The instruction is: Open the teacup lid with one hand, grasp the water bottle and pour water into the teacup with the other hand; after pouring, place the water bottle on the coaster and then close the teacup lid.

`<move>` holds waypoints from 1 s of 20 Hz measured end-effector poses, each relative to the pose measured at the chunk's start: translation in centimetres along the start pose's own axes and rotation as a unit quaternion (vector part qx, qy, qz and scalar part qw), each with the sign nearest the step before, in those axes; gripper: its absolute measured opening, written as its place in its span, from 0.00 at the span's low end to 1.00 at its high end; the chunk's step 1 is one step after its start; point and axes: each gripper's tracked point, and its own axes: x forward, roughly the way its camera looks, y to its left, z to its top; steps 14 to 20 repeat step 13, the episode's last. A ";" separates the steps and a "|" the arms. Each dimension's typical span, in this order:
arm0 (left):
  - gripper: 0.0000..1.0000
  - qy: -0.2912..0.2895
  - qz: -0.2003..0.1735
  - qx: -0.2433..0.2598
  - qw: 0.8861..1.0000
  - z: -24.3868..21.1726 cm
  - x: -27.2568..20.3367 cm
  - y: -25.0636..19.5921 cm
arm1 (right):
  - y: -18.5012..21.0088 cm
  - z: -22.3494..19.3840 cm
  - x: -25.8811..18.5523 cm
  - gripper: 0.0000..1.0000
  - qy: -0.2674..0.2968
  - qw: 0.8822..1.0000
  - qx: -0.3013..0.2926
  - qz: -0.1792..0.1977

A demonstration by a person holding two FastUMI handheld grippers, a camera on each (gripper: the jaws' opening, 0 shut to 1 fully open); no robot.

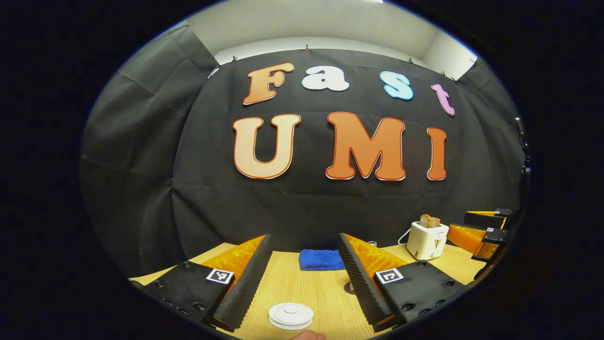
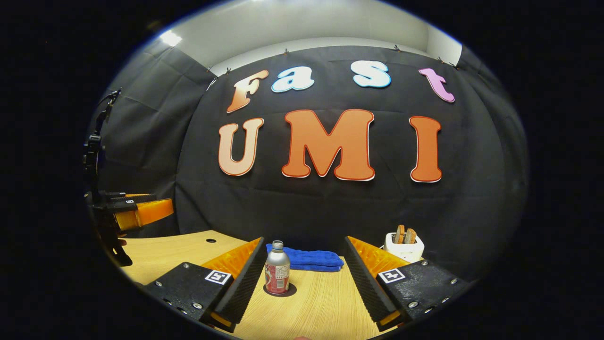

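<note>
The teacup's white round lid (image 1: 290,315) lies low in the left gripper view, on the cup, between the two fingers of my left gripper (image 1: 304,238), which stands open above it without touching. In the right gripper view a small metal water bottle (image 2: 277,273) with a red label stands upright on a dark round coaster (image 2: 283,291). It is close to the left finger of my right gripper (image 2: 304,239), which is open and apart from it. An edge of the coaster (image 1: 349,287) peeks out beside my left gripper's right finger.
A folded blue cloth (image 1: 321,259) (image 2: 306,259) lies at the back of the wooden table (image 2: 321,302). A white toaster (image 1: 427,240) (image 2: 403,246) with bread slices stands at the back right. Each gripper shows at the other view's side edge (image 1: 481,229) (image 2: 155,208).
</note>
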 end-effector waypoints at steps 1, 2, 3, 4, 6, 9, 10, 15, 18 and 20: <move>0.94 0.000 0.002 0.002 1.000 -0.2 0.0 0.1 | -0.1 -0.1 -0.1 0.97 0.000 1.000 -0.001 -0.002; 0.94 0.000 0.003 0.004 1.000 -0.3 0.0 0.1 | -0.1 -0.2 0.0 0.97 0.000 1.000 -0.001 -0.003; 0.94 0.000 0.003 0.005 1.000 -0.5 -0.1 0.1 | -0.1 -0.3 0.0 0.97 0.000 1.000 0.001 -0.004; 0.97 -0.001 0.003 0.005 1.000 -0.5 0.0 0.1 | -0.2 -0.4 0.0 0.97 0.001 1.000 0.002 -0.004; 0.97 -0.004 0.006 0.005 1.000 -0.6 0.0 0.3 | -0.5 -0.6 0.0 0.97 0.001 1.000 -0.001 -0.011; 0.94 -0.006 0.007 0.004 1.000 -0.8 0.0 0.2 | -0.7 -0.8 -0.1 0.98 0.005 1.000 -0.002 -0.014; 0.97 -0.008 0.010 0.003 1.000 -0.8 0.0 0.3 | -0.7 -0.8 -0.1 1.00 0.005 1.000 -0.001 -0.015; 0.94 -0.016 0.024 0.007 1.000 -0.7 -0.1 1.0 | -1.3 -0.3 -0.1 0.97 -0.006 0.999 -0.014 -0.030; 0.94 -0.016 0.024 0.007 1.000 -0.7 -0.1 1.0 | -1.3 -0.3 -0.1 0.97 -0.006 0.999 -0.014 -0.030; 0.94 -0.016 0.024 0.007 1.000 -0.7 -0.1 1.0 | -1.3 -0.3 -0.1 0.97 -0.006 0.999 -0.014 -0.030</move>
